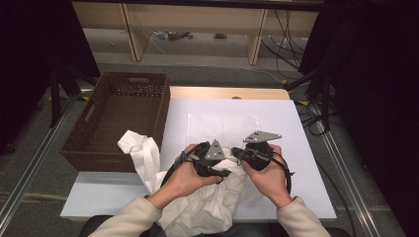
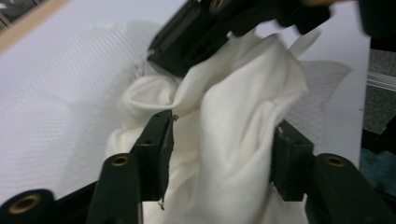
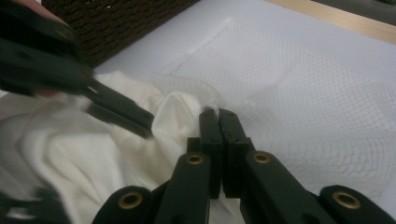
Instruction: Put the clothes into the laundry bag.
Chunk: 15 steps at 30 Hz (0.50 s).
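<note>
A white garment (image 1: 197, 207) lies crumpled at the table's near edge and hangs over it toward the person. My left gripper (image 1: 225, 172) (image 2: 224, 154) is open, with a fold of the garment (image 2: 224, 116) lying loose between its jaws. A white mesh bag (image 1: 222, 126) (image 3: 303, 93) lies flat on the table behind the garment. My right gripper (image 1: 235, 153) (image 3: 218, 116) is shut on the bag's near edge, right next to a bulge of the garment (image 3: 70, 154). The two grippers face each other, almost touching.
A brown wicker basket (image 1: 118, 118) (image 3: 116, 23) stands at the table's left side, and part of the garment leans against its front corner. The white table top (image 1: 296, 123) lies bare to the right of the mesh bag. Metal rails run along both sides of the table.
</note>
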Tool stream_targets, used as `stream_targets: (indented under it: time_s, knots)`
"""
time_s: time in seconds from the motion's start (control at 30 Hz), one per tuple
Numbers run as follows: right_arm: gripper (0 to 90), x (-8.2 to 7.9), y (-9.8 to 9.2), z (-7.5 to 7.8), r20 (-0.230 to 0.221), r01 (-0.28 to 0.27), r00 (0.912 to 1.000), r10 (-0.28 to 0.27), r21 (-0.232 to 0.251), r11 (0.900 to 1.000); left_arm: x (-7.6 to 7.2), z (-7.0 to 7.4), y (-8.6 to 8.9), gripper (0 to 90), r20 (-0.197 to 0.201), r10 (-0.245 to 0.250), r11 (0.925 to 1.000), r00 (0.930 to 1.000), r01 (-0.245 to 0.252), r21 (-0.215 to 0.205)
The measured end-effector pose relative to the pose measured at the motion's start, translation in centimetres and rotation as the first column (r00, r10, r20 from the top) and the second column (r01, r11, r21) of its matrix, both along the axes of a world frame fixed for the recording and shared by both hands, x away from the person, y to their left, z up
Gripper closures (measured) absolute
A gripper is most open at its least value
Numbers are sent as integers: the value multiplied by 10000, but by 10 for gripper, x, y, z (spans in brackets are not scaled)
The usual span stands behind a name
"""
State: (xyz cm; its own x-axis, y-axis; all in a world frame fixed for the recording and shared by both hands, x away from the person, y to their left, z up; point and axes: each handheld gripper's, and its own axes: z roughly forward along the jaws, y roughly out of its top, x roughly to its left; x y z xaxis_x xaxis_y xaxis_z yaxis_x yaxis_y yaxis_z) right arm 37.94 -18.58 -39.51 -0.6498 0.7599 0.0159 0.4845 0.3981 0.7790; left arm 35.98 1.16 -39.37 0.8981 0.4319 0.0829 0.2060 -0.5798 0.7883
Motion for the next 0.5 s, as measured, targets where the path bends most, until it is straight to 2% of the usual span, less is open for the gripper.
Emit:
stream_targets:
  time_s: [0.07, 0.1, 0.13, 0.17, 0.2, 0.27, 0.37, 0.4, 0.43, 0.47, 0.5]
  knots:
    - [900, 0, 1, 0, -60, -62, 10000, 62, 61, 10000, 0, 3, 6, 377, 405, 118, 9999, 9991, -120, 44]
    - [900, -1, 2, 1, -142, 29, 9999, -28, 62, 10000, 3, 1, 7, 334, 431, 226, 9997, 9988, -227, 18]
    - [900, -2, 3, 0, -9, 1, 10000, -1, 38, 10000, 9, -3, 7, 303, 385, 76, 10000, 9992, -75, -35]
    - [900, -3, 5, 2, -32, -29, 10000, 29, 14, 10000, 13, -8, 8, 285, 531, 376, 9993, 9979, -380, 59]
    - [900, -5, 6, 2, -71, -29, 10000, 30, 92, 10000, 16, -13, 7, 289, 304, 429, 9988, 9986, -436, 244]
    - [900, -6, 7, 3, 91, -153, 9998, 153, 70, 9999, 21, -23, 2, 321, 326, 299, 9990, 9990, -309, 329]
    - [900, -6, 8, 2, -36, -131, 9999, 131, 91, 9999, 25, -31, -5, 397, 165, 222, 9984, 9996, -230, 508]
    - [900, -6, 8, 2, -100, -171, 9998, 172, 143, 9998, 25, -31, -7, 545, 124, 133, 9984, 9998, -139, 556]
    - [900, -6, 8, 2, -100, -171, 9998, 172, 143, 9998, 25, -30, -8, 545, 134, 182, 9981, 9997, -190, 578]
    - [900, -6, 8, 1, -65, -188, 9998, 189, 145, 9997, 24, -27, -9, 700, 297, 197, 9969, 9994, -219, 752]
    - [900, -5, 7, 2, 120, -209, 9997, 208, 102, 9997, 23, -24, -9, 700, 521, 237, 9963, 9984, -279, 818]
